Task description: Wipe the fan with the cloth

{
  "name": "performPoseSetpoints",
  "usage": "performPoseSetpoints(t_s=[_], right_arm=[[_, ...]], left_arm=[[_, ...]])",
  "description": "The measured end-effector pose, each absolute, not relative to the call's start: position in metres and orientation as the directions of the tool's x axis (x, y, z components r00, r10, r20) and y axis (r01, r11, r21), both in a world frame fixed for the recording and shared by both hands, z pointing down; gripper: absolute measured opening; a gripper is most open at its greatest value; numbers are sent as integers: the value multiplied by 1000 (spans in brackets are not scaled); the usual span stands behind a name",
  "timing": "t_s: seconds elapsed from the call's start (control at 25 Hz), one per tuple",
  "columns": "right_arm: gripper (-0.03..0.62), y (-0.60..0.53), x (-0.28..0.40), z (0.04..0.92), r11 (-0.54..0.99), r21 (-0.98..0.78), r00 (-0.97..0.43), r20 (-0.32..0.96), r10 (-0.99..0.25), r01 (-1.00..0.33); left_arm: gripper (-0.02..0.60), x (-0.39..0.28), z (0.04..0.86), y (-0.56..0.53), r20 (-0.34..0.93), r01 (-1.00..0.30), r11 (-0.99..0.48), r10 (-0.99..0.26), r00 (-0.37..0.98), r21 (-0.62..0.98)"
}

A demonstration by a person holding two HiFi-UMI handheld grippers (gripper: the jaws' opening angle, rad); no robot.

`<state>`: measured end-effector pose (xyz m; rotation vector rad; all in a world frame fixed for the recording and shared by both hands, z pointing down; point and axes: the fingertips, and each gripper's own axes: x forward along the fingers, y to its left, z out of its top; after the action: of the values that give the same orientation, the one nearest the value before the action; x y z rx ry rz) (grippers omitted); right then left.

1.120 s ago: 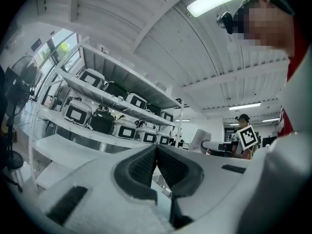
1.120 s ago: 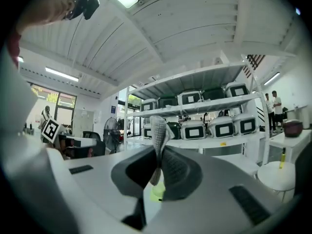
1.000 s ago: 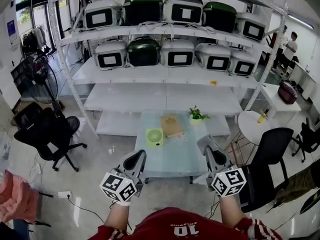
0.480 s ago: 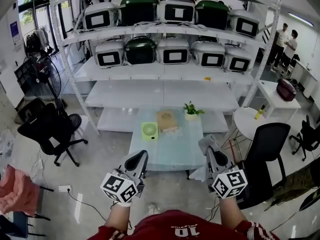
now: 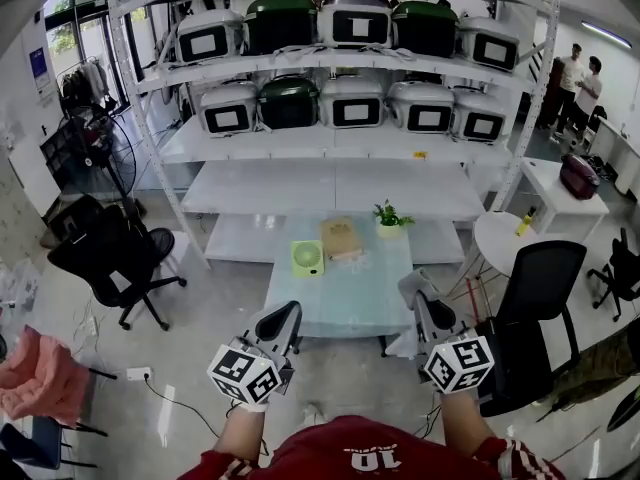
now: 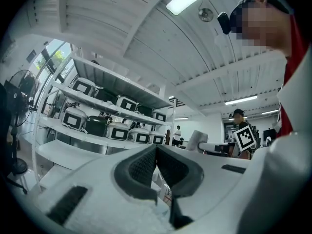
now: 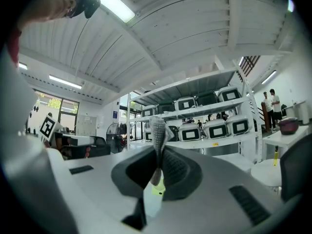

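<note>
A small green fan [image 5: 307, 258] stands on the left part of a glass table [image 5: 340, 303] ahead of me, with a brown packet [image 5: 341, 238] and a potted plant [image 5: 388, 215] behind it. My right gripper [image 5: 410, 286] [image 7: 158, 145] is shut on a grey cloth [image 7: 157, 130], which sticks up between its pads. The left gripper [image 5: 287, 313] [image 6: 156, 150] is shut, its pads meeting with nothing between them. Both are held at waist height, short of the table's near edge, well away from the fan.
Metal shelving [image 5: 330, 183] with several rice cookers rises behind the table. Black office chairs stand left [image 5: 115, 253] and right [image 5: 535, 288]. A round white table [image 5: 500, 238], a pedestal fan [image 5: 110, 158] and a floor power strip [image 5: 138, 373] are nearby. People [image 5: 575, 78] stand far right.
The head view has shifted slightly, so the table and shelves sit a little differently in frame. Both grippers keep the same pose in front of my body.
</note>
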<state>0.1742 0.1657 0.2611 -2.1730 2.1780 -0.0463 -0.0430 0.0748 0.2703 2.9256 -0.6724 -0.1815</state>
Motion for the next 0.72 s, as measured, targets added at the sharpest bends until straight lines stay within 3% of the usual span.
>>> performPoseSetpoints(t_s=[0.72], right_arm=[[17, 157, 167, 249, 35, -75, -31, -55, -998, -997]], left_arm=[[2, -43, 266, 69, -100, -423, -891, -441, 892, 165]])
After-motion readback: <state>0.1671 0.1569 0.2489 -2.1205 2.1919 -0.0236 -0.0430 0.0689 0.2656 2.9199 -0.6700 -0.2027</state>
